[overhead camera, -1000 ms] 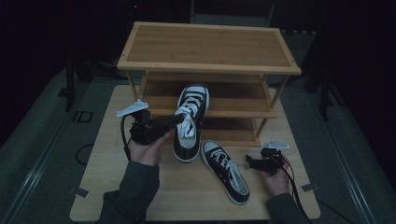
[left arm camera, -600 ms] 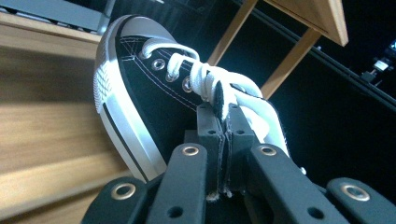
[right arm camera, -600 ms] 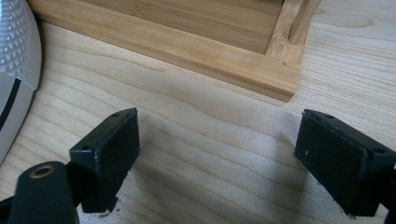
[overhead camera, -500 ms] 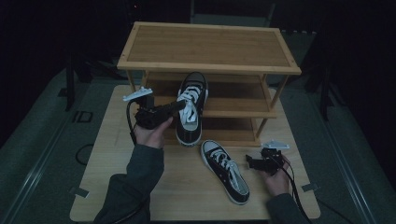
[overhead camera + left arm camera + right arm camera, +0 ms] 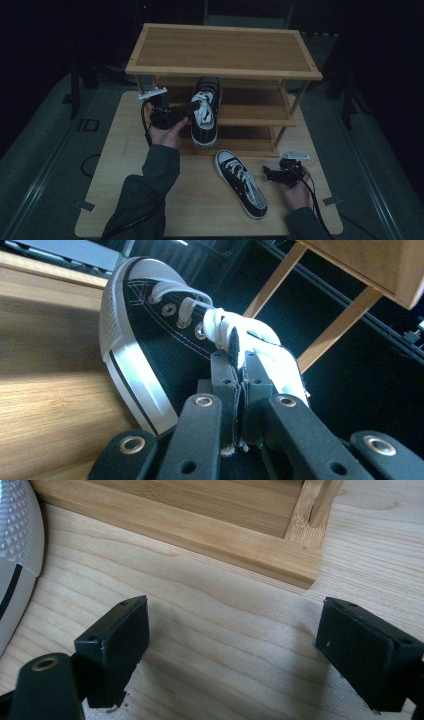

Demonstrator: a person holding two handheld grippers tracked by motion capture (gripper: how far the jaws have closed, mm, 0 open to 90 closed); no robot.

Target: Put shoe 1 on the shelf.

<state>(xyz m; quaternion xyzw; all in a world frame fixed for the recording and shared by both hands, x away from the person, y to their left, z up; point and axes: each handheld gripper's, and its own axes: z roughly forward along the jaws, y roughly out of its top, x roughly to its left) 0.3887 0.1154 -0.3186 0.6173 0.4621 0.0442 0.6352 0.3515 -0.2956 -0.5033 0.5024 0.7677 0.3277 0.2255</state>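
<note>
Held at the middle shelf of the bamboo shoe rack (image 5: 222, 50), toe inward: a black sneaker (image 5: 205, 112), tongue and laces pinched between the closed left gripper (image 5: 189, 107). On the table (image 5: 200, 210), second sneaker (image 5: 241, 182) just beside the right gripper (image 5: 270, 173), jaws spread wide, empty.

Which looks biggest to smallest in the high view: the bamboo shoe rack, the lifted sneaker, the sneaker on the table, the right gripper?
1. Bamboo shoe rack.
2-3. Lifted sneaker and sneaker on the table: alike, unranked.
4. Right gripper.
</note>
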